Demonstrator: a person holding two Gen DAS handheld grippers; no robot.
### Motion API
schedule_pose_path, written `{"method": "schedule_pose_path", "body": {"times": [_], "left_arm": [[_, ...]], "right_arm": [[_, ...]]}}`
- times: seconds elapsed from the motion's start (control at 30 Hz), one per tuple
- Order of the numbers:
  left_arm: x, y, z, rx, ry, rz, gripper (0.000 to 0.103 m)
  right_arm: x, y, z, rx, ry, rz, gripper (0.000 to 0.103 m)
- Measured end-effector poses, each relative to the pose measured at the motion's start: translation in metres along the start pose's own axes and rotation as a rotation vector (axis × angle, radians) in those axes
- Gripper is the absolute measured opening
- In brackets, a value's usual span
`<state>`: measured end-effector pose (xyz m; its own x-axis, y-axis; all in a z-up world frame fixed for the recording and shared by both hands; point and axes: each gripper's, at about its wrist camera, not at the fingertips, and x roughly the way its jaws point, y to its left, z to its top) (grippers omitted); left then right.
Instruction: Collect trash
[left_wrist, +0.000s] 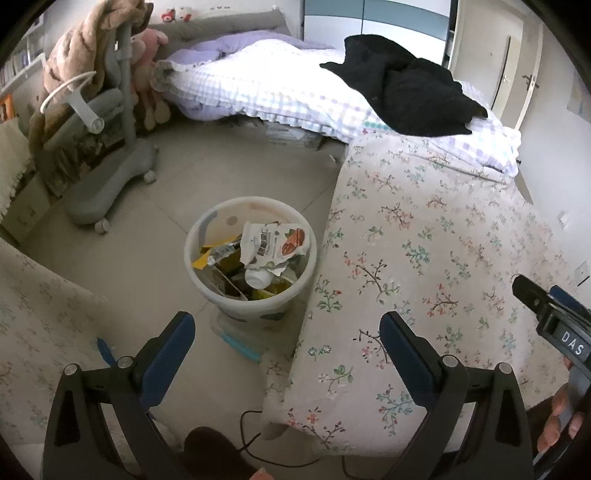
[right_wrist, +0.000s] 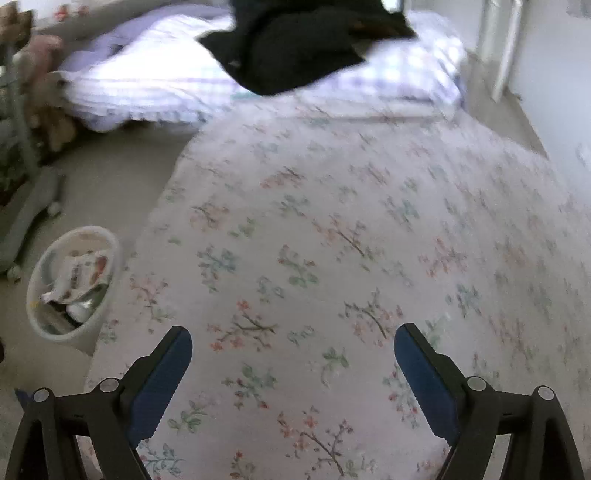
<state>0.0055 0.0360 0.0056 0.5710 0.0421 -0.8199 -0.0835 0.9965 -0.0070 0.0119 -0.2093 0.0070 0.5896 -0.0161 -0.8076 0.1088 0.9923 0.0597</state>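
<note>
Both grippers, left gripper (left_wrist: 287, 341) and right gripper (right_wrist: 293, 354), are wide open and hold nothing, the white bin (left_wrist: 250, 258) beside the flowery bed (left_wrist: 424, 258) is full of trash like a crumpled wrapper (left_wrist: 275, 245), and only a blue bit (left_wrist: 242, 345) on the floor looks left.

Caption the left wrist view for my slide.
Open left gripper above a full trash bin beside the floral bedspread.

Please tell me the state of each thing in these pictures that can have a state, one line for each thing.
Trash bin: upright on the floor, no lid, partly filled.
Crumpled snack wrapper: in the bin, on top.
Left gripper: jaws open, nothing held.
Right gripper: jaws open, nothing held.
Black garment: crumpled on the bed.
Floral bedcover: spread flat.
</note>
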Motion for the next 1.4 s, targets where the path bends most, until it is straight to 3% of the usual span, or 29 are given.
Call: {"method": "schedule_pose_path", "body": {"times": [0.13, 0.27, 1.4], "left_arm": [[0.002, 0.002, -0.001, -0.013, 0.006, -0.005, 0.101], [0.002, 0.004, -0.002, -0.022, 0.003, -0.001, 0.101], [0.001, 0.004, -0.004, -0.03, 0.004, -0.007, 0.101]], "right_arm": [[-0.007, 0.003, 0.004, -0.008, -0.052, 0.007, 0.092], [0.001, 0.005, 0.003, 0.009, -0.014, 0.041, 0.092], [0.0, 0.015, 0.002, -0.013, -0.031, 0.038, 0.092]]}}
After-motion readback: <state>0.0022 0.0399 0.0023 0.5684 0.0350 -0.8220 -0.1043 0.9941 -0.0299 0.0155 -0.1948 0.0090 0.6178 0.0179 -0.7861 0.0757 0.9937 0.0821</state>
